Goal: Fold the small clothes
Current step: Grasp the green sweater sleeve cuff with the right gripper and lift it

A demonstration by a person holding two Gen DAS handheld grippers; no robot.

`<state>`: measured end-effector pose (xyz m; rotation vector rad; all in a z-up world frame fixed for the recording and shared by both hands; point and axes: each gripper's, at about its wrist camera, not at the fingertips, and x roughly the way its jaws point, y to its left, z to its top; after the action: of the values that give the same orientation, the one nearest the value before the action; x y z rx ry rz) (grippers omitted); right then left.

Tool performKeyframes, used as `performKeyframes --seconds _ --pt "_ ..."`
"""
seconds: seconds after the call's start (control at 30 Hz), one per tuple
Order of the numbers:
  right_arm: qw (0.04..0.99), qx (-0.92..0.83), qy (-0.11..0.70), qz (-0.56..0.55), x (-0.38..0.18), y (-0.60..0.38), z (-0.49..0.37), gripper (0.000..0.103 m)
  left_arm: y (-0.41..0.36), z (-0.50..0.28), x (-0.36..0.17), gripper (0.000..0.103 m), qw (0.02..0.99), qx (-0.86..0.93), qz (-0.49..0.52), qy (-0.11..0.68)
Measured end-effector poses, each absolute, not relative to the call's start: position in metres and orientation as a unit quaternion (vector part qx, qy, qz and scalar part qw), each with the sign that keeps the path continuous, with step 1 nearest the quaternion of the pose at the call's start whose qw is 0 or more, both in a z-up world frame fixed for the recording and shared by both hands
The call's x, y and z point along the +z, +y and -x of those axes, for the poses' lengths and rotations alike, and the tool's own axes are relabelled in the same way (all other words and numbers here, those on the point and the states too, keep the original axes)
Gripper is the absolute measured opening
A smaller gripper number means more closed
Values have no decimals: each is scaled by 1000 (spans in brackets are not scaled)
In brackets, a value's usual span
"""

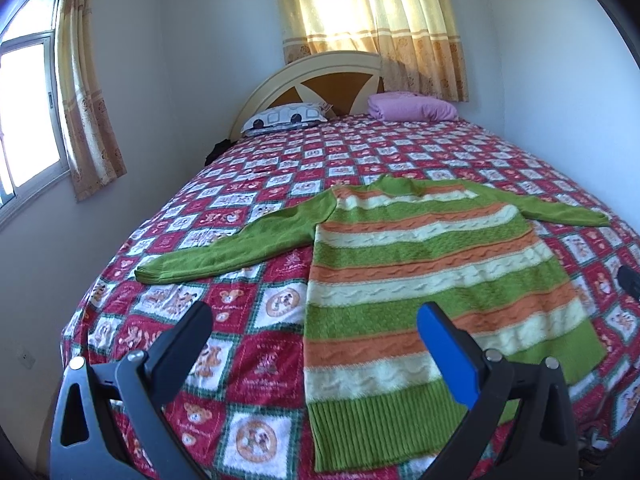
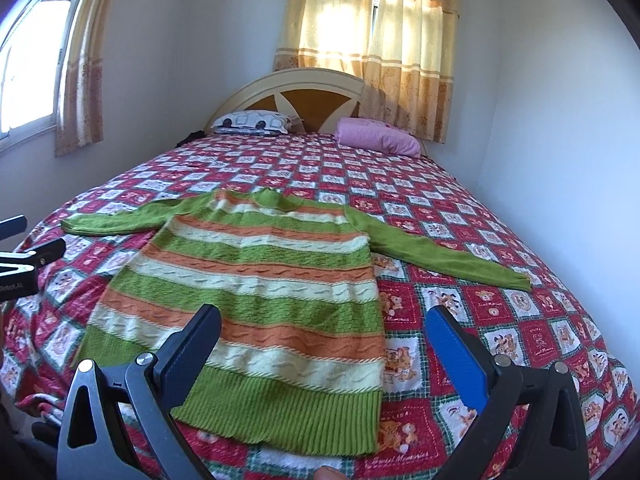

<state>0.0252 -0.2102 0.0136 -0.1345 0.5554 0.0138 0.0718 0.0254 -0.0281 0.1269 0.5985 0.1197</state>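
Observation:
A green, orange and cream striped knit sweater (image 1: 424, 264) (image 2: 260, 280) lies flat and spread on the bed, both green sleeves stretched out to the sides, hem toward me. My left gripper (image 1: 314, 316) hovers open above the sweater's lower left edge, nothing between its fingers. My right gripper (image 2: 324, 320) hangs open over the lower right part of the sweater, also holding nothing. The left gripper's body (image 2: 24, 264) shows at the left edge of the right wrist view; a dark tip of the right gripper (image 1: 630, 282) shows at the right edge of the left wrist view.
The bed is covered by a red and white checked blanket (image 1: 248, 208) (image 2: 500, 320) with bear prints. At the headboard (image 1: 320, 80) lie a patterned pillow (image 1: 284, 118) and a pink pillow (image 1: 412, 106). White walls flank the bed, with curtained windows behind and left.

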Motion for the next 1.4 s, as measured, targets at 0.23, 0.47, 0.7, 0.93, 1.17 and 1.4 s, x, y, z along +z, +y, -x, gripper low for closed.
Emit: performKeyframes --seconds 0.23,0.47,0.7,0.93,1.17,1.4 --pt "952 -14 302 57 1 -231 -61 102 22 -112 -44 103 942 65 -82 319" --pt "940 -38 339 30 -15 -265 -102 102 13 -153 -58 103 933 65 -99 338" --pt "928 -62 367 -6 -29 -306 -144 102 8 -199 -70 103 930 64 -107 345" --pt "913 -109 393 -29 -46 -364 -183 102 4 -251 -86 103 928 83 -104 349" --pt "892 -165 414 -72 -53 -443 -213 102 8 -291 -100 103 922 99 -107 360" --pt "867 -247 413 -130 -59 -541 -237 102 8 -311 -116 103 914 101 -96 381"
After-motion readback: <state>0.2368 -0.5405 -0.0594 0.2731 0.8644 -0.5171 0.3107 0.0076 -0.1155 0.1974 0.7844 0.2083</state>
